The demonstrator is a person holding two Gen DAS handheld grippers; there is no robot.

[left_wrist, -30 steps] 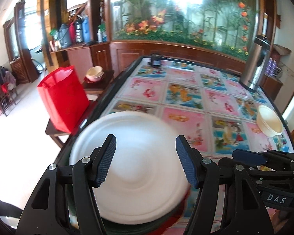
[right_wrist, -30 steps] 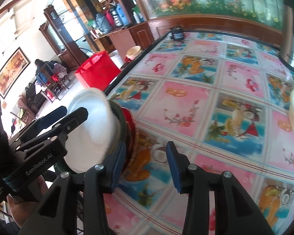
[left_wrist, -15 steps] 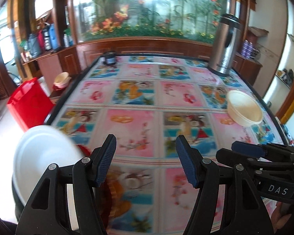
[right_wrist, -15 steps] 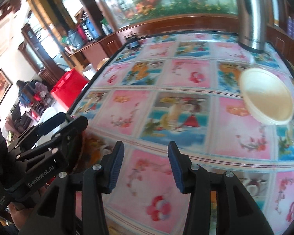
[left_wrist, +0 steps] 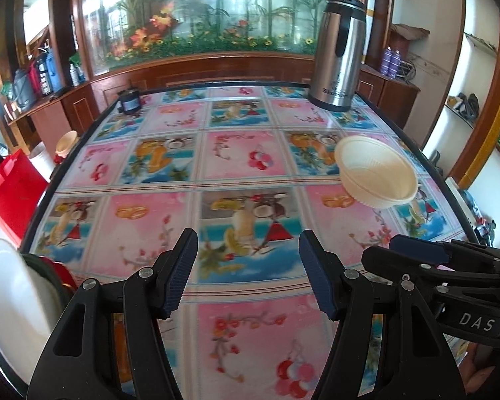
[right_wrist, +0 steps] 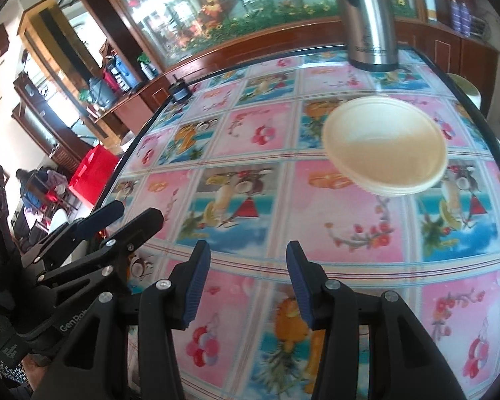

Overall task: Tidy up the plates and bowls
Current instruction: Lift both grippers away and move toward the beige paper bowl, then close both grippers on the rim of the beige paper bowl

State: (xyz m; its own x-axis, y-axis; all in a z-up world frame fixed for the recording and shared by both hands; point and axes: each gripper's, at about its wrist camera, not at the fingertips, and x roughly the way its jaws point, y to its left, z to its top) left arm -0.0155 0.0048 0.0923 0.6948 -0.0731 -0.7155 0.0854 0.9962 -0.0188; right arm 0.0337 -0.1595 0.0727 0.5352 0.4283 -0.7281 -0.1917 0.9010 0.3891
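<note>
A cream bowl (left_wrist: 376,175) (right_wrist: 385,145), perhaps a nested pair, sits on the flowered table towards its right side. My left gripper (left_wrist: 248,275) hovers open over the near middle of the table with only tablecloth between its fingers. My right gripper (right_wrist: 248,281) is open too, empty, just right of the left one; the bowl lies ahead and to its right. A stack with a white plate (left_wrist: 11,306) on top of green and red dishes stands at the table's near left corner, cut off by the left wrist view's edge.
A tall steel flask (left_wrist: 338,55) (right_wrist: 370,16) stands at the far right of the table (left_wrist: 170,226). A small dark jar (left_wrist: 128,101) is at the far left corner. A red bag (left_wrist: 11,188) and a stool with bowls stand off the left edge. Wooden cabinets ring the room.
Both grippers have swung right, away from the plate stack. The stack slid from the middle of the left wrist view to its left edge. The cream bowl has come closer in both views.
</note>
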